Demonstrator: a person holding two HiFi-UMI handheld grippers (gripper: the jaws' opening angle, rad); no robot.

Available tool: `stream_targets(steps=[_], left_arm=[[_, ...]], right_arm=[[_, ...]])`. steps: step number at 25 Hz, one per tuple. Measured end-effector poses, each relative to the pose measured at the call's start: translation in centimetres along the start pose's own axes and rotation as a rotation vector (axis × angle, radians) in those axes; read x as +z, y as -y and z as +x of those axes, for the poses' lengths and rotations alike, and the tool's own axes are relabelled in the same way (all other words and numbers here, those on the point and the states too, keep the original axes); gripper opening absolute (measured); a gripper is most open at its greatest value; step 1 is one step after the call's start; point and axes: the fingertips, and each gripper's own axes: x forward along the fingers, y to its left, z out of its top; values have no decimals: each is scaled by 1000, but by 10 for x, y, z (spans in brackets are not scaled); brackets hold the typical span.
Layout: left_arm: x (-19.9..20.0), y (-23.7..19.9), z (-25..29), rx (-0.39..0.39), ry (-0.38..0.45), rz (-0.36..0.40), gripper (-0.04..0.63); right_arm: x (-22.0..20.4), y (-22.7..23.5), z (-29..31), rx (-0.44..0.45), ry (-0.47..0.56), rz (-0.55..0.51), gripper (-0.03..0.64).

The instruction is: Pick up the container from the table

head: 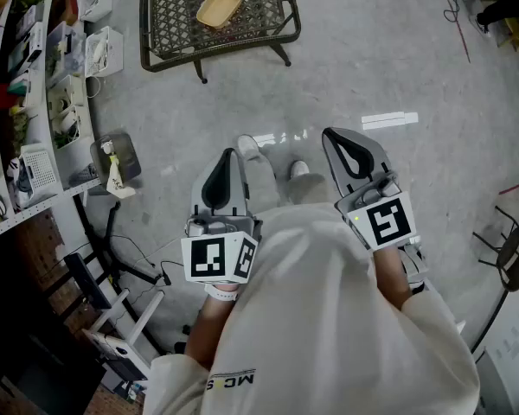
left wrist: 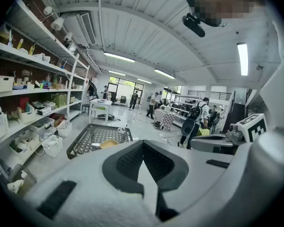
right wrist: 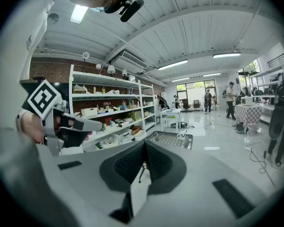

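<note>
Both grippers sit close in front of the person's body, pointing forward and slightly down, which reads as a carrying pose before the approach. The left gripper (head: 227,156) has its jaws together on nothing, and the right gripper (head: 337,141) is likewise closed and empty. The container (head: 219,7), a shallow yellowish tray, lies on the black mesh desk (head: 177,11) well ahead of the left gripper and ahead-left of the right one, far beyond reach. It sits near the middle of the mesh, away from the raised rim, so I judge there is room for jaws to come in from above or from the near side. Bare floor (head: 372,76) lies between the grippers and the desk. Shelves (head: 35,102) crowd the left gripper's outer side.
</note>
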Motion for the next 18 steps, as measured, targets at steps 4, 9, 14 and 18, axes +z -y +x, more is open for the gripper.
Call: stream_targets(steps=[4,9,14,18], left_arm=[[-12,31,-25,-7,1,23,14],[-15,37,-40,47,25,-10,12],[-13,44,-46,49,44,3,14],[-17,51,-50,51,50,-2,12]], right_arm=[[-29,-1,-32,11,-52,38,17],[-32,-11,-33,62,-68,30,17],[-31,-20,-33,136,-68,19,18],[-53,-32,-36,195,-165,32,18]])
